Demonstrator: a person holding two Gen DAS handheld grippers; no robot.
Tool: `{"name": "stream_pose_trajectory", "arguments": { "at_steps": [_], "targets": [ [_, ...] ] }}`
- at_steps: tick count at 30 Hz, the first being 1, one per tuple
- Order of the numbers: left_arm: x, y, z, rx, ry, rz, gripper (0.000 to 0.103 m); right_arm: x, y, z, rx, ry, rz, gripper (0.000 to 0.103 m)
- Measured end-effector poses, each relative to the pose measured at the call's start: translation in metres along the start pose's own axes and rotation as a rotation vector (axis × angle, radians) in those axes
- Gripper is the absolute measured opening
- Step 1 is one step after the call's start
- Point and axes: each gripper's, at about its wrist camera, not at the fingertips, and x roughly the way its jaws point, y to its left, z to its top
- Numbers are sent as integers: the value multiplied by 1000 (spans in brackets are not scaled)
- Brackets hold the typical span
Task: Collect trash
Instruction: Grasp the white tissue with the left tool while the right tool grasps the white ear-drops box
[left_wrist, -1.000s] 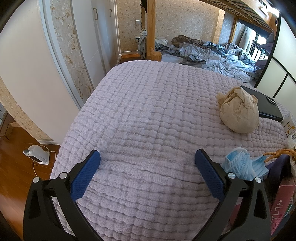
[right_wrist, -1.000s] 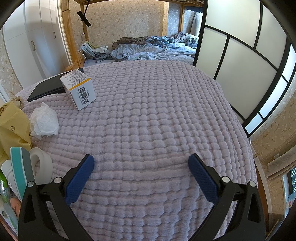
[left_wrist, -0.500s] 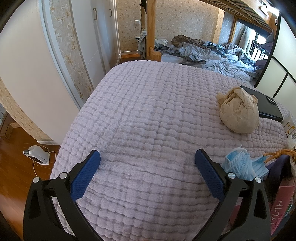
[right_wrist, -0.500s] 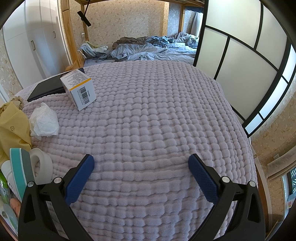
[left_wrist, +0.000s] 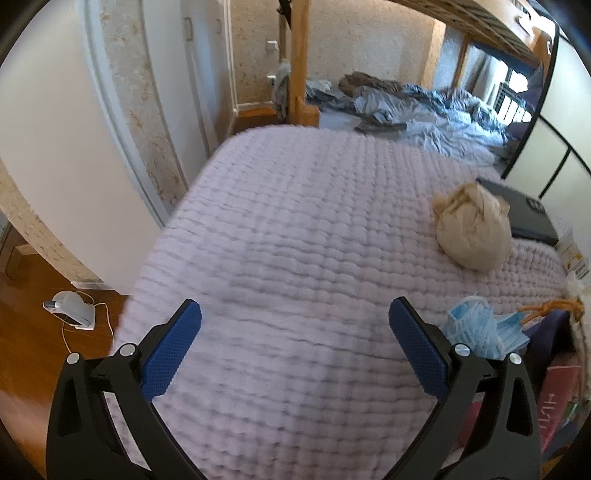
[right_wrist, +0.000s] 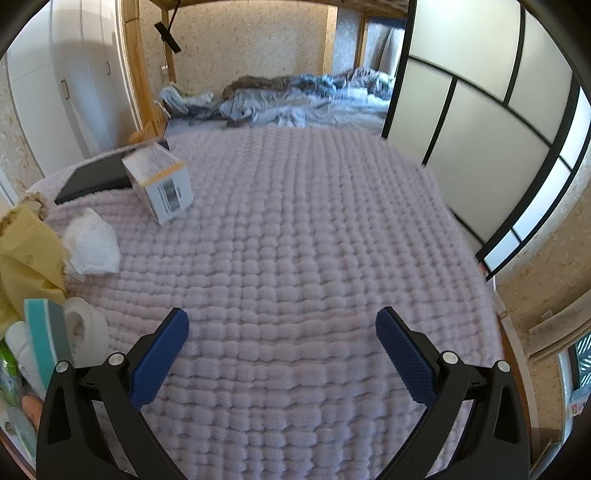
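A crumpled brown paper ball (left_wrist: 472, 229) lies on the lilac quilt (left_wrist: 295, 229) at the right. A crumpled blue face mask (left_wrist: 476, 330) lies beside my left gripper's right finger. A white crumpled tissue (right_wrist: 92, 247) and a small white and orange box (right_wrist: 160, 182) lie on the quilt at the left of the right wrist view. My left gripper (left_wrist: 295, 332) is open and empty above the quilt. My right gripper (right_wrist: 282, 336) is open and empty above the quilt.
A black tablet (left_wrist: 524, 214) lies behind the paper ball and shows by the box (right_wrist: 96, 177). A yellow paper bag (right_wrist: 26, 258) and rolls of tape (right_wrist: 85, 328) sit at the left edge. A rumpled blue bed (right_wrist: 295, 96) lies beyond. Sliding panels (right_wrist: 480, 129) stand at right.
Both views are slightly blurred now; both grippers have shifted a little, the right one seemingly forward and lower toward the quilt. Jaws stay open and empty.
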Motion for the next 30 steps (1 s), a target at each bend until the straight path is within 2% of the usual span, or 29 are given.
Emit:
{"name": "stream_pose_trajectory", "arguments": {
  "at_steps": [6, 10, 13, 15, 18, 20, 23, 30],
  "targets": [
    [-49, 13, 0, 70, -110, -23, 102, -65, 8, -1, -16, -90, 66, 99],
    [-92, 15, -15, 129, -161, -145, 102, -113, 23, -17, -82, -134, 132, 99],
    [-118, 13, -34, 174, -164, -238, 102, -133, 37, -39, -127, -122, 198, 99],
    [-124, 5, -48, 211, -142, -291, 102, -138, 46, -59, -184, -102, 223, 99],
    [-130, -10, -71, 270, -109, -345, 102, -134, 61, -81, -256, -75, 202, 99],
    [-124, -20, -79, 315, -92, -336, 102, -127, 64, -88, -252, -48, 196, 99],
    [-117, -29, -90, 347, -67, -332, 102, -114, 62, -95, -202, -5, 233, 99],
    [-92, -28, -84, 318, -32, -359, 102, -90, 67, -102, -181, 45, 269, 99]
  ]
}}
